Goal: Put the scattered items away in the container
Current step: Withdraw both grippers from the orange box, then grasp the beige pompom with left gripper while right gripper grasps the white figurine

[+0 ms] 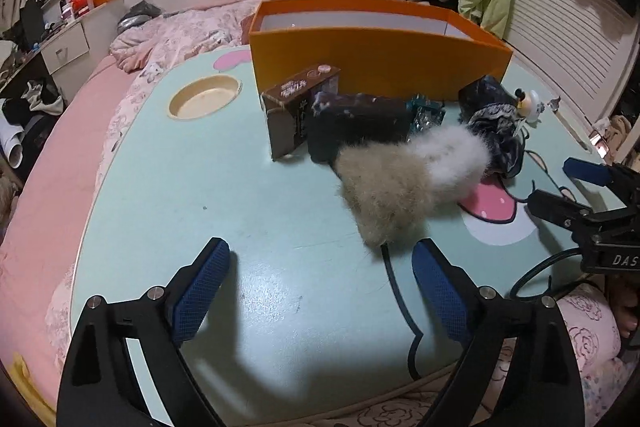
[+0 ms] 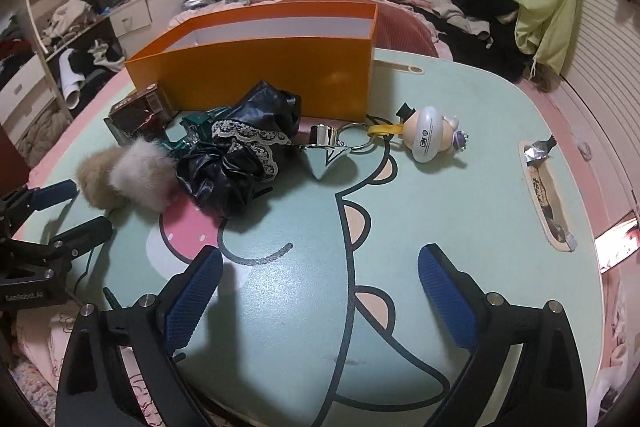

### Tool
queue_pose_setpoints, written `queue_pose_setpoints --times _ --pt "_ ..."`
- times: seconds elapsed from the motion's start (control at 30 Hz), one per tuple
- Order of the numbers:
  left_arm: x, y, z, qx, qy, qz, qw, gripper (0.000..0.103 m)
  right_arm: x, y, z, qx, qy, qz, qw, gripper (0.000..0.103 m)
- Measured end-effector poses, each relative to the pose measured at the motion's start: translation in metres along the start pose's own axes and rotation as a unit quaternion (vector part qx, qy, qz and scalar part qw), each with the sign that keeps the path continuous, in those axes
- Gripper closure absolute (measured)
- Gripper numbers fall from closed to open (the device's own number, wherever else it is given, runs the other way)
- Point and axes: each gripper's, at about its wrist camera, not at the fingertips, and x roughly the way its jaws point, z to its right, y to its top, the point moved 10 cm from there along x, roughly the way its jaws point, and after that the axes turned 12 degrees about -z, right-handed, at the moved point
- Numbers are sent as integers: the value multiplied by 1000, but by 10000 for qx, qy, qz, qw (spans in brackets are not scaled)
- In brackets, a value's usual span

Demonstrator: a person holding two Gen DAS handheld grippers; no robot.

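Clutter sits on the surface [image 2: 460,227] before the orange container [image 2: 256,67], so with both the left claw [image 1: 320,291] and right claw [image 2: 320,291] wide open and empty, the nearest fluffy pom-pom [image 1: 384,199] wants a centred, gentle pinch.

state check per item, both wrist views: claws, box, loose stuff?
left claw: open, holding nothing
right claw: open, holding nothing
orange box: upright on table, open top, contents not visible
fur pompoms: on table, outside box
black lace-trimmed bundle: crumpled, on table
figure keychain: lying on its side
brown carton: standing beside box
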Motion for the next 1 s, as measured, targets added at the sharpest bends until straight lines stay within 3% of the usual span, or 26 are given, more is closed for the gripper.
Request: queue_pose_setpoints --times 0.1,0.23,0.37,0.5,0.57,0.8,1.0 --pt "-18 10 7 50 -238 355 9991 10 -1 1 0 -1 2 -3 10000 5" --pt "-26 28 17 12 -717 446 9964 11 -2 1 0 2 6 -1 10000 4" --pt "-18 41 13 -101 -750 365 9965 37 -1 1 2 51 -10 -3 10000 2" --pt "2 24 8 -261 -1117 -23 9934 66 -8 9 -2 63 4 26 10000 2" --pt "1 18 4 -209 -996 98 9948 75 -9 9 1 143 14 59 9999 2" --pt "-14 8 9 92 -623 502 9967 76 -36 33 66 1534 441 595 9854 2" --pt "-19 8 11 178 -543 575 9967 76 -27 70 99 1603 85 539 9856 2"
